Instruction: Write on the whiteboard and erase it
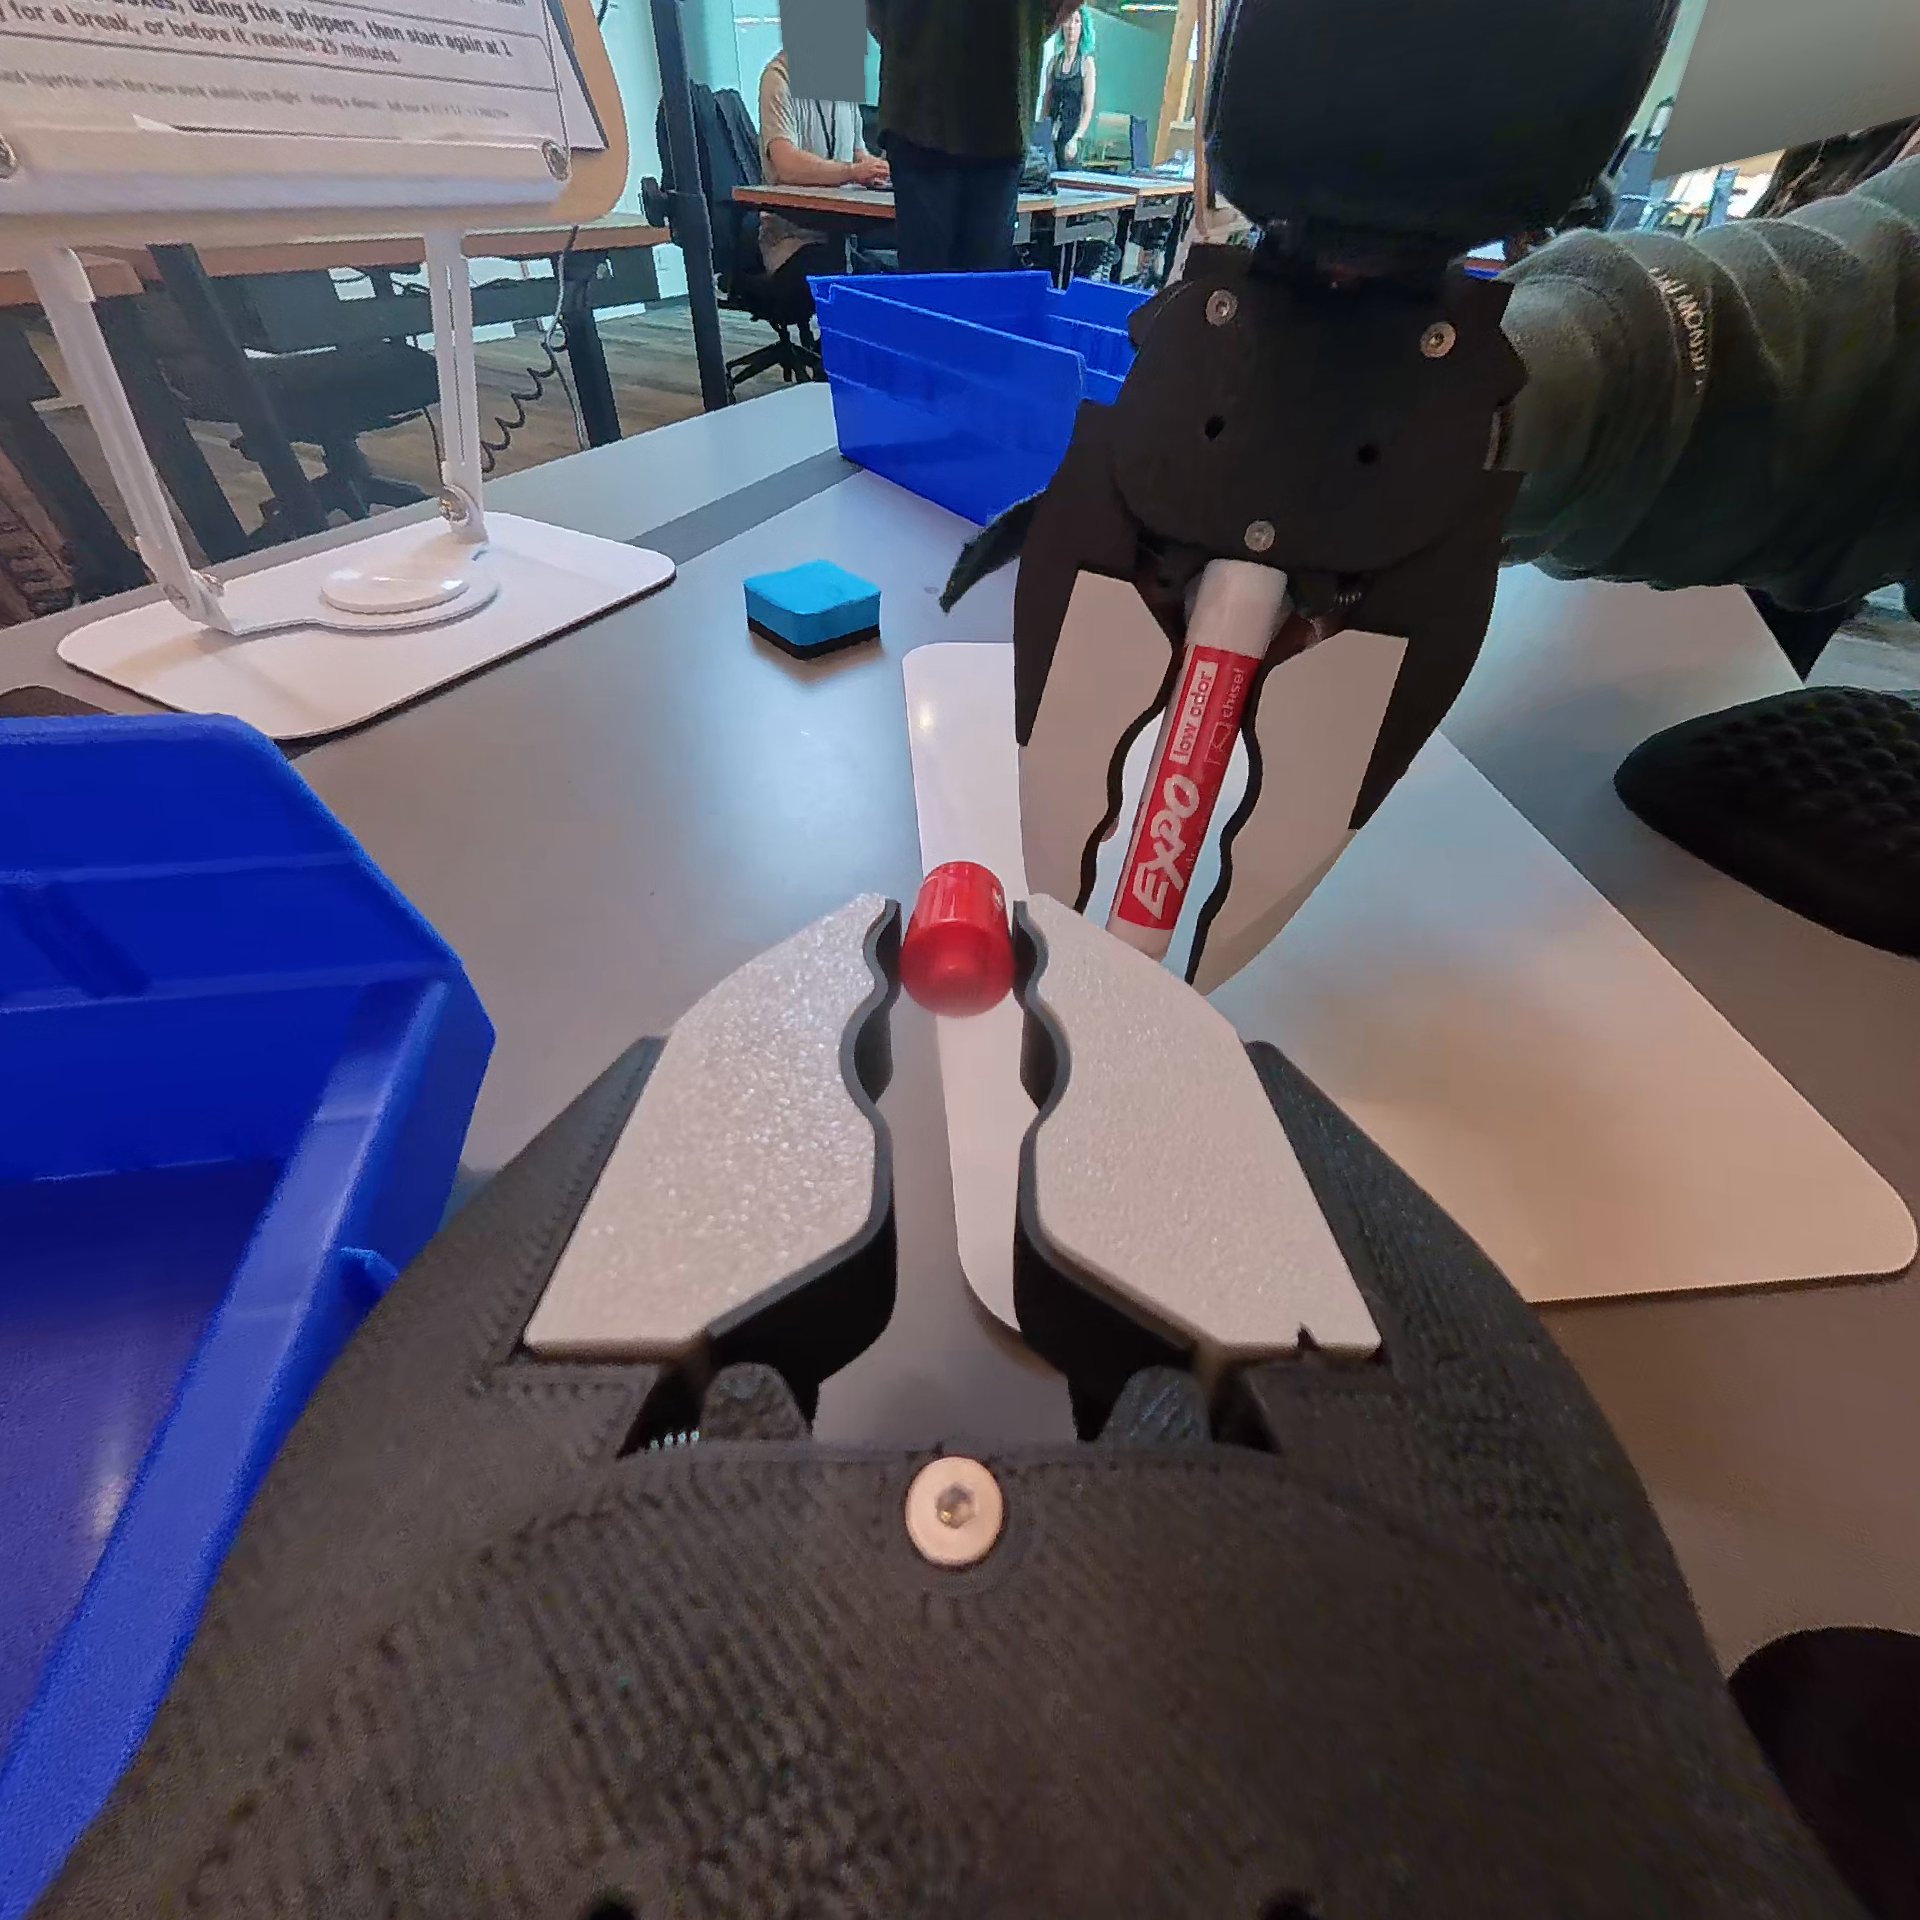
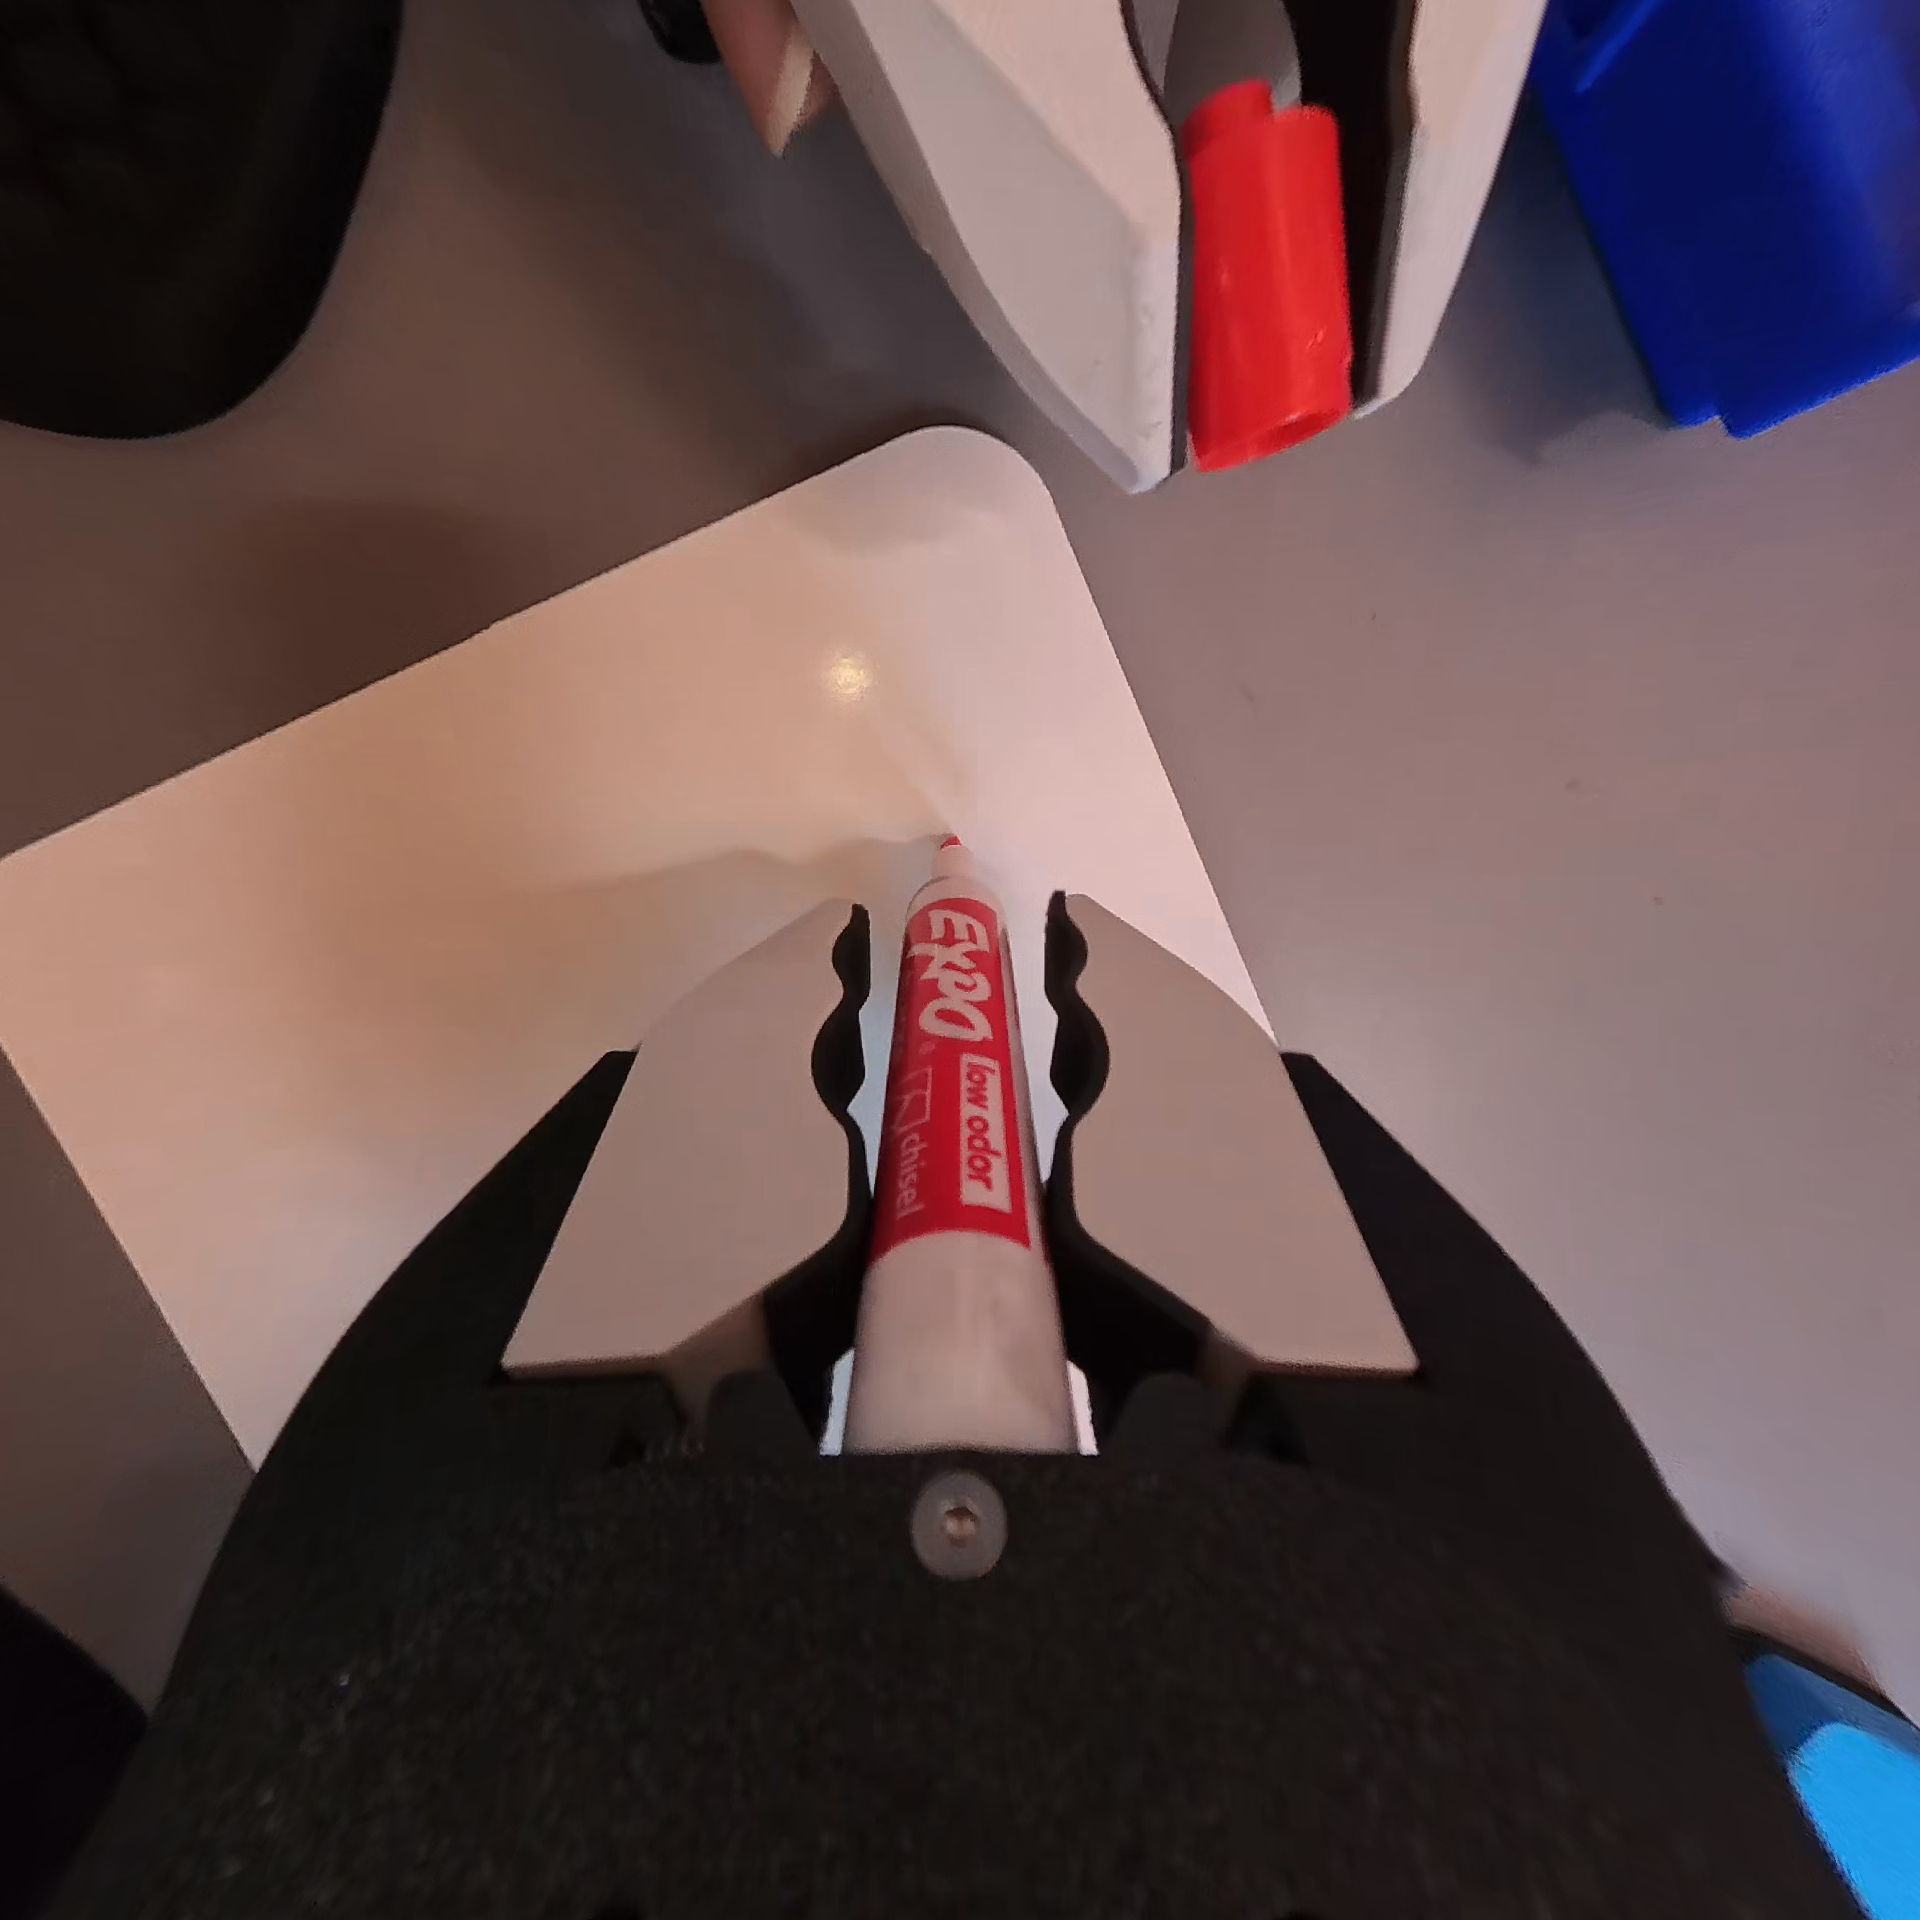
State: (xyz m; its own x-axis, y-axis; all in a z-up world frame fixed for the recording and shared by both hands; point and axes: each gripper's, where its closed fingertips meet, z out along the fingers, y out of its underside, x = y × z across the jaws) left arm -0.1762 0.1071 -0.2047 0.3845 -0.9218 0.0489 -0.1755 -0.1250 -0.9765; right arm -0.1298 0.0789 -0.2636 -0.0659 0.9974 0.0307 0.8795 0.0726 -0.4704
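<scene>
Right gripper holds marker, tip seemingly touching whiteboard.

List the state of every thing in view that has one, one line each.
Marker: uncapped, tip down at the whiteboard, clamped.
Red cap: off the marker, pinched between fingertips.
Right gripper: shut on the marker.
Left gripper: shut on the red cap.
Whiteboard: flat on the table, no marks visible.
Eraser: resting on the table, untouched.
Near blue bin: visible part empty.
</scene>
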